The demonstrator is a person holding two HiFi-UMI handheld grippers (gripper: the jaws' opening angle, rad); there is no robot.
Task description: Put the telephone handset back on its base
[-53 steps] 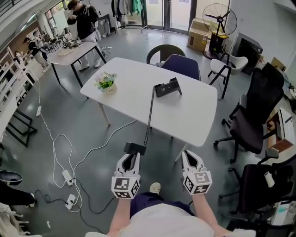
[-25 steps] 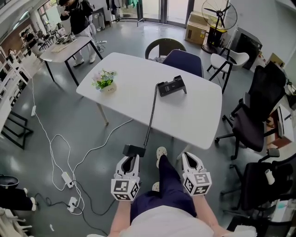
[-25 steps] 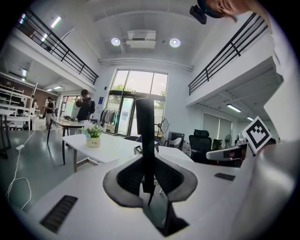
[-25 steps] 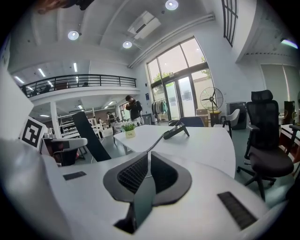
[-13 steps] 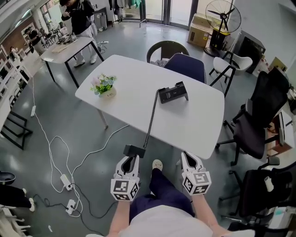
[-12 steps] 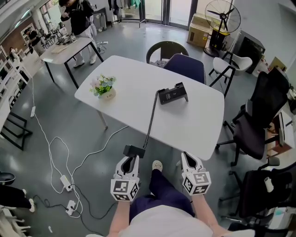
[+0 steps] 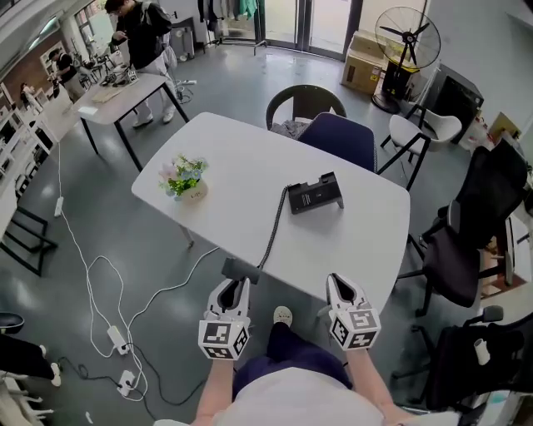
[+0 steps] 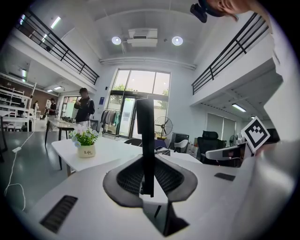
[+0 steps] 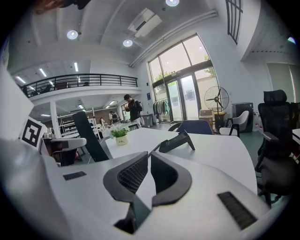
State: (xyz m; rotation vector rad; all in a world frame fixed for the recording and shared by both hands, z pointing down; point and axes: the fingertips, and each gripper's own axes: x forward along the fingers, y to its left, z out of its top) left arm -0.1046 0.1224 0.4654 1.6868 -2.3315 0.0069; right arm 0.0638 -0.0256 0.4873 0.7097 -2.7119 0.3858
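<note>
The telephone handset (image 7: 239, 269) sits low in the centre of the head view, just off the near edge of the white worktop (image 7: 241, 158), gripped in the left claw (image 7: 236, 288). In the left gripper view the handset (image 8: 144, 136) stands as a dark upright bar between the jaws of that claw (image 8: 149, 177), which are partly closed and press on it from both sides. A coiled cord (image 7: 275, 223) runs from the handset up across the worktop to the base (image 7: 315, 194), which lies right of the frame's centre, well apart from the handset. The right claw (image 7: 341, 288) is held beside the left one at the lower right, its jaws drawn together with nothing between them, as the right gripper view shows (image 9: 147, 164); that view also has the base (image 9: 178, 140) ahead on the worktop. A potted plant (image 7: 185, 176) stands on the worktop's left part. Behind the worktop is a blue chair (image 7: 337, 138), and a fan (image 7: 408, 37) stands at the upper right. A black office chair (image 7: 475, 225) fills the right edge. At the upper left a person (image 7: 137, 25) stands by a second table (image 7: 117, 90), and cables (image 7: 96, 283) trail over the grey floor at the left.
</note>
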